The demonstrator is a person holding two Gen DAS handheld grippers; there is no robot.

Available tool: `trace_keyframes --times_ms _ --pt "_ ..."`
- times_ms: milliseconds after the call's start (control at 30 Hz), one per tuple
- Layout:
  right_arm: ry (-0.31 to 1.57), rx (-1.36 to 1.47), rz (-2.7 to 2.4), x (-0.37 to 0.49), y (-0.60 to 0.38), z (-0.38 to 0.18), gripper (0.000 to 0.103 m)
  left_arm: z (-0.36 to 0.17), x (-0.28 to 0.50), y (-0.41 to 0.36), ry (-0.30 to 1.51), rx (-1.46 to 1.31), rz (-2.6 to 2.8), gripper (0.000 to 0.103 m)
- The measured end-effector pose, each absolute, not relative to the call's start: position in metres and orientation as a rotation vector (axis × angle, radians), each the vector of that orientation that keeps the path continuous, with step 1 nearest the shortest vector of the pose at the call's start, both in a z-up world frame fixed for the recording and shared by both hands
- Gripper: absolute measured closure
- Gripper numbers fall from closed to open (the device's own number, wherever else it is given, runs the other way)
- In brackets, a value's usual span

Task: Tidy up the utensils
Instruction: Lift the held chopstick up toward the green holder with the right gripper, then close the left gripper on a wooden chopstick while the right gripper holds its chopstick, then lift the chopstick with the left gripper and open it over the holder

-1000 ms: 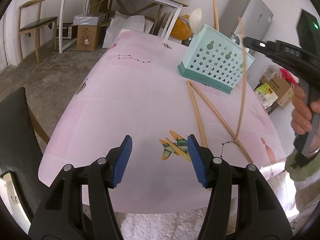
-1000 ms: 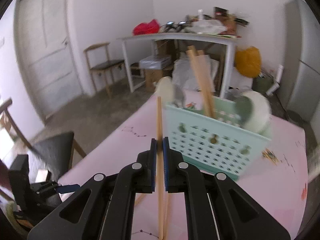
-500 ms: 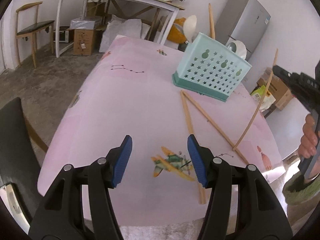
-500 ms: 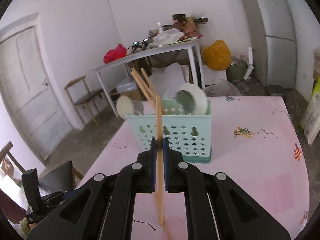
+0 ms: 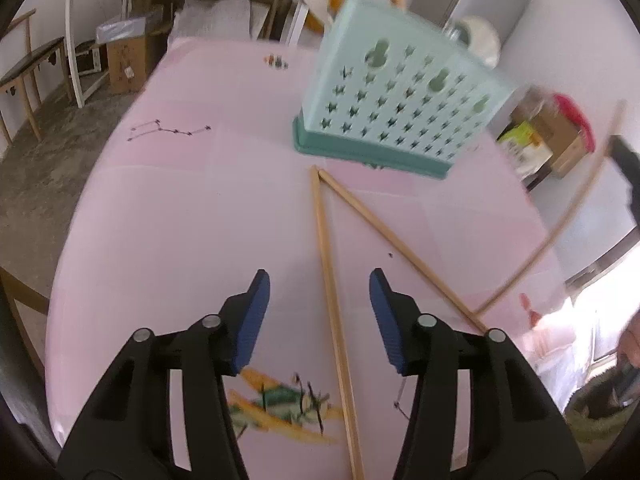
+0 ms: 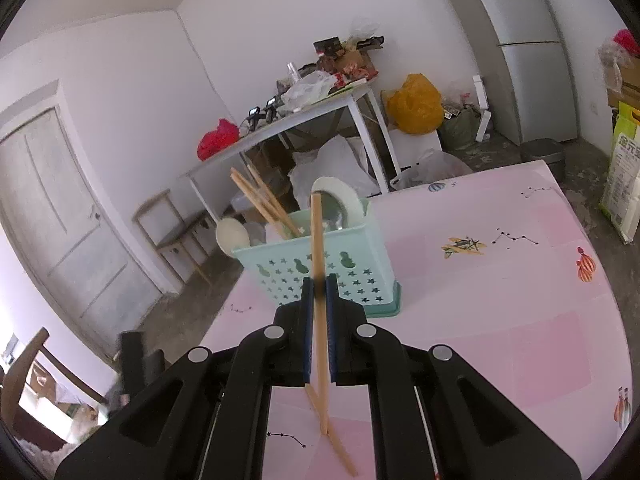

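A mint green utensil basket [image 5: 400, 108] with star holes stands on the pink table [image 5: 180, 208]; it holds chopsticks and white spoons [image 6: 336, 200]. Two wooden chopsticks [image 5: 332, 292] lie on the table in a V, tips meeting near the basket. My left gripper [image 5: 318, 312] is open and low over the table, straddling the left lying chopstick. My right gripper [image 6: 318, 304] is shut on a third chopstick [image 6: 318, 280], held upright with its lower tip on the table; this chopstick also shows in the left wrist view [image 5: 560, 232].
Past the table stand a white side table [image 6: 304, 120] with clutter, a wooden chair [image 6: 168, 216], a grey fridge [image 6: 532, 52], bags and cardboard boxes. A dark chair [image 5: 16, 292] sits at the table's left edge.
My left gripper moved forward and right toward the basket and now straddles the left lying chopstick. My right gripper swung right with its chopstick, which stays pinched.
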State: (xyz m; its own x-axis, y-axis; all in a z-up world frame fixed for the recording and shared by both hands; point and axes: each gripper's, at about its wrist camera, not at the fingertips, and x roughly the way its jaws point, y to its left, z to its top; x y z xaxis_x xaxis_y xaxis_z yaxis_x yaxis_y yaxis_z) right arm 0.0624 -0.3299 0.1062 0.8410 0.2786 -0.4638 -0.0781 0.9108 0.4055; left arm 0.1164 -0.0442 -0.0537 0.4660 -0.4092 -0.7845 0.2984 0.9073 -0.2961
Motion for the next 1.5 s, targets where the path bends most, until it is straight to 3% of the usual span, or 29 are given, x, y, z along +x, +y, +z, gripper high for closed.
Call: trace_keyframes --times_ms 200,467,633,900,1200,1500 --pt "0.515 0.420 0.194 0.054 -0.345 0.104 0.097 -0.061 0.143 -0.070 1.010 0.019 -0.377 0.072" --pt "0.503 0.455 0.193 0.051 -0.358 0.098 0.097 -0.061 0.163 -0.093 0.978 0.146 -0.345 0.075" --pt "0.495 0.467 0.188 0.049 -0.362 0.096 0.097 -0.062 0.166 -0.089 0.957 0.155 -0.308 0.097" --pt "0.489 0.462 0.184 0.043 -0.360 0.098 0.097 -0.050 0.170 -0.070 0.940 0.032 -0.336 0.098" --pt "0.470 0.449 0.193 0.035 -0.357 0.106 0.097 0.029 0.127 -0.035 0.754 -0.123 -0.440 0.098" --pt "0.461 0.436 0.194 0.030 -0.358 0.114 0.097 0.144 0.094 -0.040 0.376 -0.168 -0.579 0.099"
